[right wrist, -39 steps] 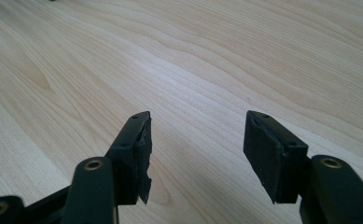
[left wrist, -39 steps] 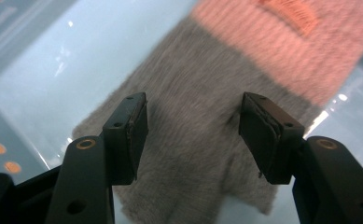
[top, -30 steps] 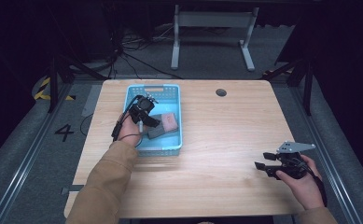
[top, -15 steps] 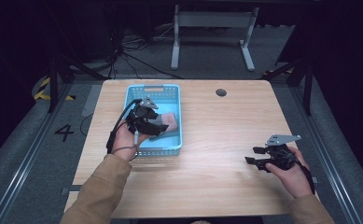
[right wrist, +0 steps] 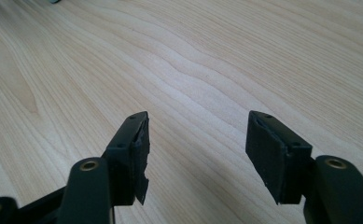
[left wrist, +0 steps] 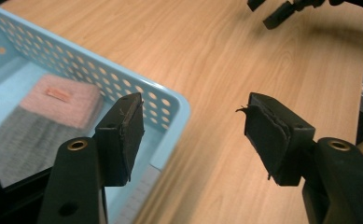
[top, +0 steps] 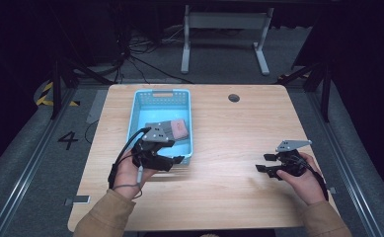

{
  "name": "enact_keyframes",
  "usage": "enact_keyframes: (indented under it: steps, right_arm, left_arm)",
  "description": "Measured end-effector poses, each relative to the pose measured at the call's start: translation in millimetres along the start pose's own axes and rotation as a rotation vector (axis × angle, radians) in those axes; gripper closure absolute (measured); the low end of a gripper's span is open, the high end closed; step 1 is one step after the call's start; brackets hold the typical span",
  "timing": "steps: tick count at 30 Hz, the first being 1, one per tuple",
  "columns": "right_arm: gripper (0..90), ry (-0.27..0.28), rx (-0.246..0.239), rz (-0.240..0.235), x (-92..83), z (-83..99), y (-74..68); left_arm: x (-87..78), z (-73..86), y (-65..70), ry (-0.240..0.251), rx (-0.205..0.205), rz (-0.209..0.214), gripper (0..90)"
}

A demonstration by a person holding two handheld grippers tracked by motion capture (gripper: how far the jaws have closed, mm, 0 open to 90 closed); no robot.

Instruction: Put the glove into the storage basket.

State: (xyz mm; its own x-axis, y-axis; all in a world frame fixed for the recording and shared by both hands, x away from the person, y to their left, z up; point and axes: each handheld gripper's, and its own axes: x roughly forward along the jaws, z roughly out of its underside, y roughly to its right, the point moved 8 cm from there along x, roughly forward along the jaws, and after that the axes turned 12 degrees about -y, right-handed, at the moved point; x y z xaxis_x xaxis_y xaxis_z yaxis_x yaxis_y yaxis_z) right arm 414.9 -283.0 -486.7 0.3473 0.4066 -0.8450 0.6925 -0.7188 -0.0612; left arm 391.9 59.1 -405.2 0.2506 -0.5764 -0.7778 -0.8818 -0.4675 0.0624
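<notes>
— High view first: where is the left tool (top: 175, 160)?
— Held over the near right corner of the light blue perforated basket (top: 139, 112), which stands on the left half of the wooden surface (top: 229, 128), closer to its far edge. Its jaws stand apart with nothing between them.

— And in the left gripper view?
— Same: the left tool (left wrist: 193, 123) gapes over the basket (left wrist: 170, 100) corner, one jaw above the inside, the other above bare wood (left wrist: 207, 56). No pad touches anything.

— What lies in the basket?
— A pink folded cloth (left wrist: 60, 99) resting partly on a grey folded cloth (left wrist: 16, 140). The motion blur softens both, and the grey one is cut off by the picture's edge and the jaw. From above, the pink cloth (top: 178, 128) peeks out beside the tool's grey plate, which hides most of the grey cloth.

— The right tool (top: 262, 163)?
— Near the right edge of the surface, towards the near side, well apart from the basket. In the right gripper view the right tool (right wrist: 195, 140) is wide open over bare wood (right wrist: 179, 51), empty. Its left pad looks torn.

— Anything unclear?
— A black tip at the top of the left gripper view; too cropped to tell more.
</notes>
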Motion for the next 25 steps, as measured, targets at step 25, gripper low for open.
enact_keyframes:
  steps: [25]
  right_arm:
    - [39.1,-0.015,0.005,0.032,9.0,12.3,10.3]
  left_arm:
    - [60.4,64.6,10.3,-0.045,-0.110,0.058,43.0]
